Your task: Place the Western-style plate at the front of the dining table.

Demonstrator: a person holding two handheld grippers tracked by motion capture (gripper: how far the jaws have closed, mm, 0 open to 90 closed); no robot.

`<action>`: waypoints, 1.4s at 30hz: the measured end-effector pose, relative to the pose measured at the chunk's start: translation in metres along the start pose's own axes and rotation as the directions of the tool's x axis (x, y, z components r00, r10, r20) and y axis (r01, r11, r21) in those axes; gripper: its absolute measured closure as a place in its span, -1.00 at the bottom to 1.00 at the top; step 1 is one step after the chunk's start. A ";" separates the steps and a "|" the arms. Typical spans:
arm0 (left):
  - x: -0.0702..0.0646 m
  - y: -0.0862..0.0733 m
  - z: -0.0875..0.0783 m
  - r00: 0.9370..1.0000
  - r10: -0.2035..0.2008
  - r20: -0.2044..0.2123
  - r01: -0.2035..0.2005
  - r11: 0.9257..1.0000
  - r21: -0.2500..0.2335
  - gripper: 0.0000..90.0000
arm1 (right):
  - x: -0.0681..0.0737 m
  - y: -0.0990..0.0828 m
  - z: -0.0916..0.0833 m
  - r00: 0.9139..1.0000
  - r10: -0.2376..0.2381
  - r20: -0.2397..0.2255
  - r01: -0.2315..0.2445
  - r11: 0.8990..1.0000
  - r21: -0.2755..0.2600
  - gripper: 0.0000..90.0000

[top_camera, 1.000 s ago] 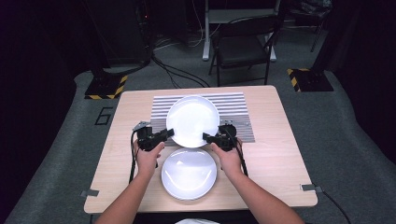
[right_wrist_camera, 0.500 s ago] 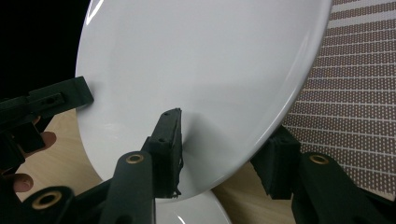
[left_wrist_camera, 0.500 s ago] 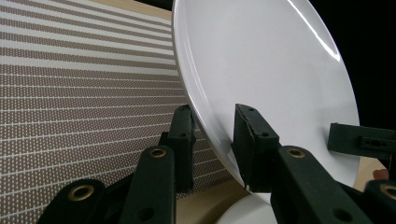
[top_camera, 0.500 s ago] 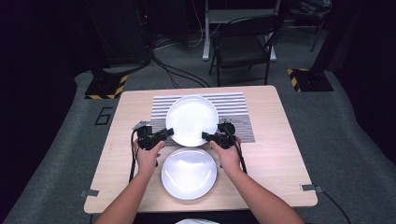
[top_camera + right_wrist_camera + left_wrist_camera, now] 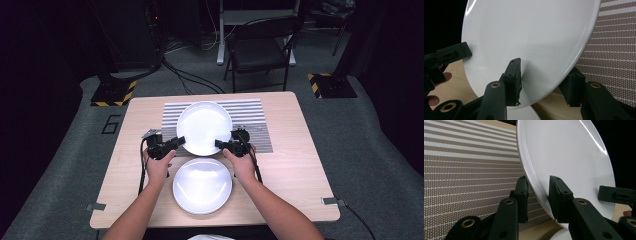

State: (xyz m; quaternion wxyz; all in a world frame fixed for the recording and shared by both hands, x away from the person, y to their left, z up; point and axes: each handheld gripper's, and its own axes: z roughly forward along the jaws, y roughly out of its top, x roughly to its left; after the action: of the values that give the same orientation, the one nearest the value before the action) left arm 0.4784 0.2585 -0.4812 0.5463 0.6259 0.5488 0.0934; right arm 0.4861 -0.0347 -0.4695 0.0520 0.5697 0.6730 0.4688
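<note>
Plate (image 5: pixel 204 126) rim is pinched by left gripper (image 5: pixel 537 195) and right gripper (image 5: pixel 544 82); high view adds a second plate (image 5: pixel 202 185).

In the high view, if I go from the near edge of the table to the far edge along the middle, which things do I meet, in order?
Near plate → far plate, held at its two sides by the left gripper and the right gripper → striped mat → bare far edge of the table.
</note>
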 end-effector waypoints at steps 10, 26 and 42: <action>0.004 0.001 0.004 1.000 0.003 -0.008 -0.003 1.000 0.006 0.54 | -0.001 0.002 0.004 1.000 -0.012 0.007 0.012 1.000 0.007 0.22; 0.006 0.008 0.014 1.000 0.006 -0.014 -0.005 1.000 0.011 0.54 | -0.005 0.011 0.010 1.000 -0.022 0.017 0.022 1.000 0.005 0.22; 0.007 0.019 0.023 1.000 0.006 -0.024 -0.006 1.000 0.001 0.54 | -0.009 0.024 0.016 1.000 -0.024 0.020 0.024 1.000 -0.001 0.23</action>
State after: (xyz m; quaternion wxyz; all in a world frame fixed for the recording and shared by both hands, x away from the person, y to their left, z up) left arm 0.5081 0.2545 -0.4786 0.5390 0.6264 0.5537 0.1024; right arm 0.5167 -0.0352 -0.4662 0.0649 0.5662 0.6790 0.4627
